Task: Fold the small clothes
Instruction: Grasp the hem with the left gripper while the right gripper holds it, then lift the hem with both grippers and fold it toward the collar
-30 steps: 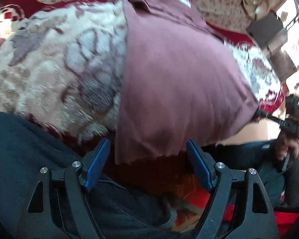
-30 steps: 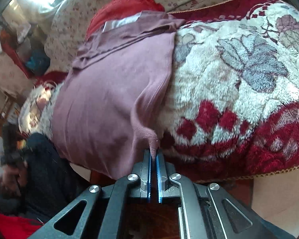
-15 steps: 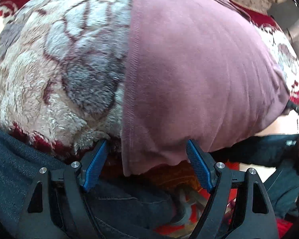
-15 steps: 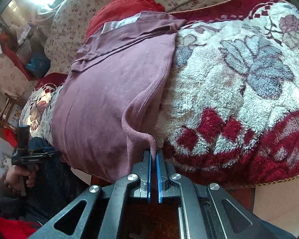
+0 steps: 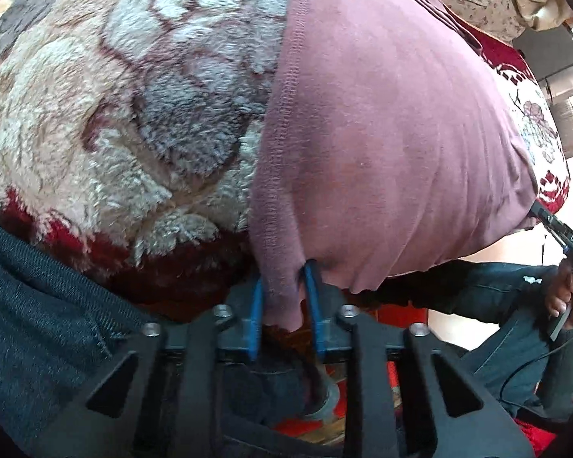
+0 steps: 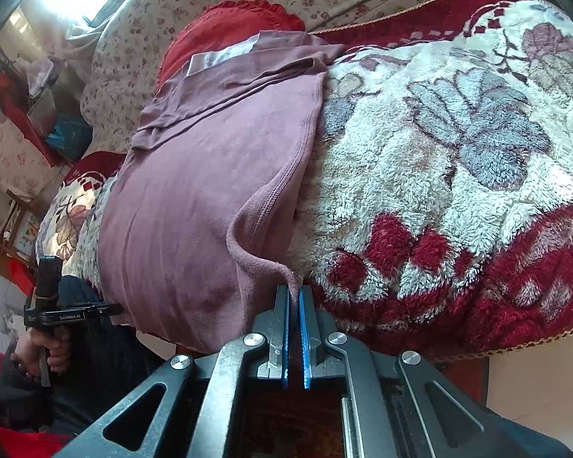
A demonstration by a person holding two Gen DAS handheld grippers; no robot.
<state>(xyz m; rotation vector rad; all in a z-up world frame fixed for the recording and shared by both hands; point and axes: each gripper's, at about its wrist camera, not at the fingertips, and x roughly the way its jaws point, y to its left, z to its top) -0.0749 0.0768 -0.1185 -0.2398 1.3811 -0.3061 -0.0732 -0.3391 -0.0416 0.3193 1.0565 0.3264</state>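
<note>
Mauve garment [image 5: 382,122] spread flat on fleecy floral blanket [image 6: 458,191]. Left gripper [image 5: 284,297] just closed, pinching near hem corner; right gripper [image 6: 294,305] clamped tight on opposite hem corner.

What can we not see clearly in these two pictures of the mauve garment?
- Mauve garment, left wrist view: far end cut off by the top edge.
- Its underside, both views: hidden against the plush blanket.
- Garment type, right wrist view: top end bunched, so unclear.
- White label: print too small.
</note>
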